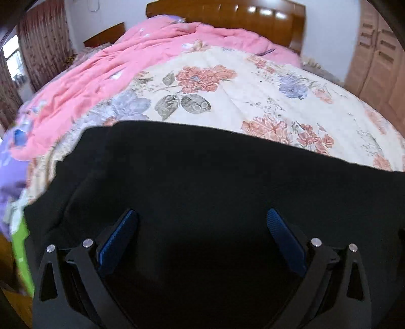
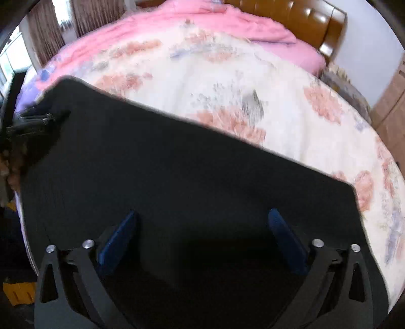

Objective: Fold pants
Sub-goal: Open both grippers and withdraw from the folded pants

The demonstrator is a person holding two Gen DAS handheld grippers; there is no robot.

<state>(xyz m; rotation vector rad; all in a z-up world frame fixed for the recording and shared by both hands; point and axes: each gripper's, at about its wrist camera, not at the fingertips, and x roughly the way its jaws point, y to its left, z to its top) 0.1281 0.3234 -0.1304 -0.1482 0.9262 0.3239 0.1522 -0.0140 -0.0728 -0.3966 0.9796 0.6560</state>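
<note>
Black pants [image 1: 202,182] lie flat across the near part of a bed, filling the lower half of both views [image 2: 177,164]. My left gripper [image 1: 201,217] hovers just above the dark cloth near its left end, fingers wide apart, nothing between the blue pads [image 1: 119,238]. My right gripper [image 2: 201,217] is likewise open over the pants toward their right end, where a squared corner [image 2: 351,187] shows. At the far left of the right wrist view the other gripper [image 2: 27,126] is partly visible, blurred, beside a hand.
The bed is covered by a cream floral quilt [image 1: 240,96] with a crumpled pink duvet [image 1: 106,70] at the far side. A wooden headboard [image 1: 227,12] stands behind, a wardrobe [image 1: 377,55] at right, curtains [image 1: 40,38] at left.
</note>
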